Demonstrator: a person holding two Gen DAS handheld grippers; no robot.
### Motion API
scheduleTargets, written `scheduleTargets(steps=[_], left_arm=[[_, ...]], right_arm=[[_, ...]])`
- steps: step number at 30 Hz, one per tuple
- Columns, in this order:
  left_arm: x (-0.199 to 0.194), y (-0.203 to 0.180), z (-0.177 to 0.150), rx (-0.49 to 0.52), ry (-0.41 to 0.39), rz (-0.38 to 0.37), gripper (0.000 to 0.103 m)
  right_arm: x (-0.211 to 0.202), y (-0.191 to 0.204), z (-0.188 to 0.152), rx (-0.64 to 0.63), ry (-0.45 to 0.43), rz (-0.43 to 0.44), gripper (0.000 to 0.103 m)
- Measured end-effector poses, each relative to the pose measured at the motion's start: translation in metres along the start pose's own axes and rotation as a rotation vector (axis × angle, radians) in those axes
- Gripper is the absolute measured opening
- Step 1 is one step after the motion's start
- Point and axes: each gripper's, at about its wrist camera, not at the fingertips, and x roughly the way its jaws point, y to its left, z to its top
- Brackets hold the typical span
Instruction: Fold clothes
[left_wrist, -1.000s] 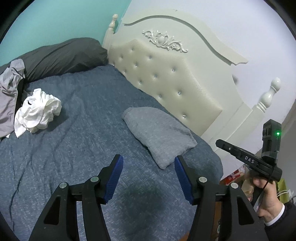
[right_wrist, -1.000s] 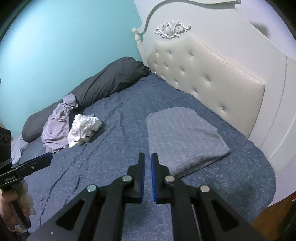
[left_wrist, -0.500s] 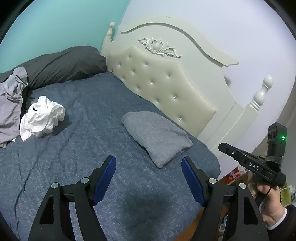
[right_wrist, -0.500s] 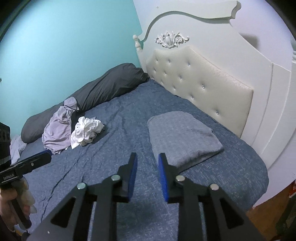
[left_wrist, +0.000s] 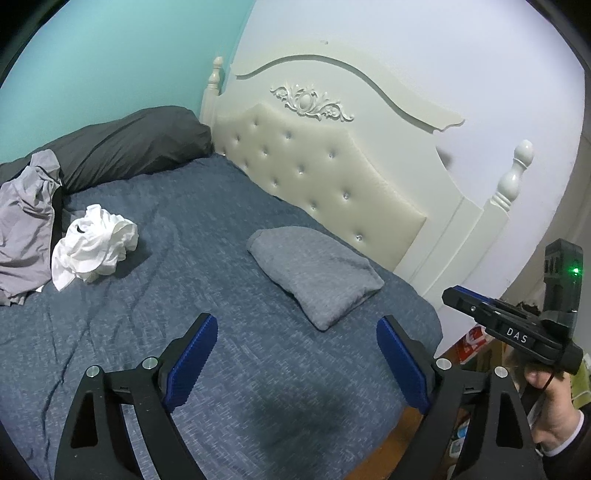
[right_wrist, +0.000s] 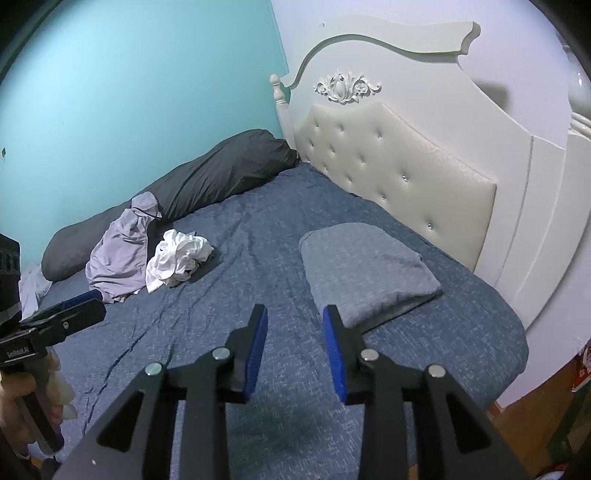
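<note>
Both tools are empty. The left gripper (left_wrist: 297, 356) has its jaws spread wide and opening further, with only bedspread showing between them. The right gripper (right_wrist: 294, 345) has a narrower gap, also widening, and nothing between its pads.

The folded grey garment (left_wrist: 316, 275) lies right of centre in the left wrist view, near the headboard (left_wrist: 317, 173) and close to the bed's lower right corner. My worry is that a careless sweep past it could nudge it off that edge or spring its folds open.

The crumpled white shirt (left_wrist: 94, 247) sits at the left of the frame, just beside the lilac garment (left_wrist: 24, 218), which drapes against the dark pillow (left_wrist: 122, 144). Their edges may overlap, so a pinch on the white one could drag the lilac one along. Wide jaws may also catch the blue bedspread (left_wrist: 184, 295) with the cloth.

Count:
- one folded garment
- two unfolded garments
- one long dark pillow
- two grippers
- a further pale cloth at the left edge of the right wrist view, which I cannot identify
</note>
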Motion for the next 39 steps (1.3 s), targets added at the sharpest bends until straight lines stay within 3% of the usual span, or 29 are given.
scheduleTargets(steps=[1, 3, 10, 15, 22, 39], left_arm=[[-0.001, 0.000, -0.001, 0.000, -0.001, 0.002, 0.091], [-0.003, -0.001, -0.002, 0.001, -0.001, 0.005, 0.093], [-0.012, -0.001, -0.007, 0.014, -0.016, 0.023, 0.102], [-0.019, 0.000, -0.009, 0.018, -0.021, 0.043, 0.103], [-0.027, 0.003, -0.014, 0.006, -0.032, 0.084, 0.103], [-0.044, -0.001, -0.024, 0.030, -0.043, 0.097, 0.103]], right_arm=[[-0.002, 0.001, -0.001, -0.004, -0.003, -0.007, 0.035], [-0.006, 0.004, -0.003, -0.005, -0.010, -0.011, 0.054], [-0.014, 0.017, -0.010, -0.013, -0.007, -0.009, 0.060], [-0.016, 0.025, -0.017, -0.016, -0.003, -0.014, 0.065], [-0.023, 0.035, -0.021, -0.026, -0.012, -0.012, 0.066], [-0.037, 0.049, -0.027, -0.033, -0.028, 0.003, 0.066]])
